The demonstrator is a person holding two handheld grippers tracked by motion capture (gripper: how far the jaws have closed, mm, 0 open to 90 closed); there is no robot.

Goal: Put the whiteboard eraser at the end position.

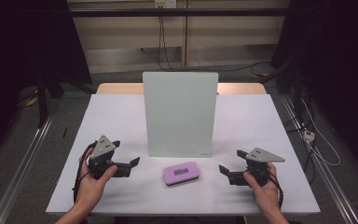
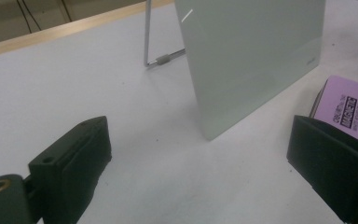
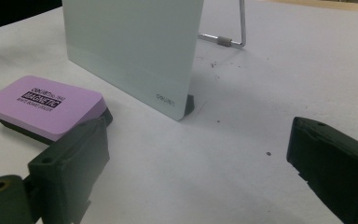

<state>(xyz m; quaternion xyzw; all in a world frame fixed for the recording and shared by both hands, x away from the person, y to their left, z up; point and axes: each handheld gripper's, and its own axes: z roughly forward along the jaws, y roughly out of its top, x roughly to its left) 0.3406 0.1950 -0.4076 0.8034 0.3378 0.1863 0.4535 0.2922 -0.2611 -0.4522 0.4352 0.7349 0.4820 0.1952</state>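
From the high view we see a white surface [image 1: 116,116] with a pale board [image 1: 180,113] standing upright at its middle. A purple eraser [image 1: 182,173] lies flat just in front of the board's lower edge, apart from it. Our left gripper [image 1: 131,164] sits to the eraser's left, our right gripper [image 1: 224,171] to its right, each held in a hand and pointing inward, both near the eraser without touching it.

In the left gripper view our jaws stand wide open with nothing between them. The board [image 2: 251,56] leans on a wire stand [image 2: 161,58] ahead, and the eraser [image 2: 347,108] lies beside the right-hand jaw.

In the right gripper view these jaws too are spread wide and empty. The eraser [image 3: 42,106], its label reading "MAGNETIC", lies by the left-hand jaw, with the board [image 3: 130,46] and its stand [image 3: 233,35] beyond.
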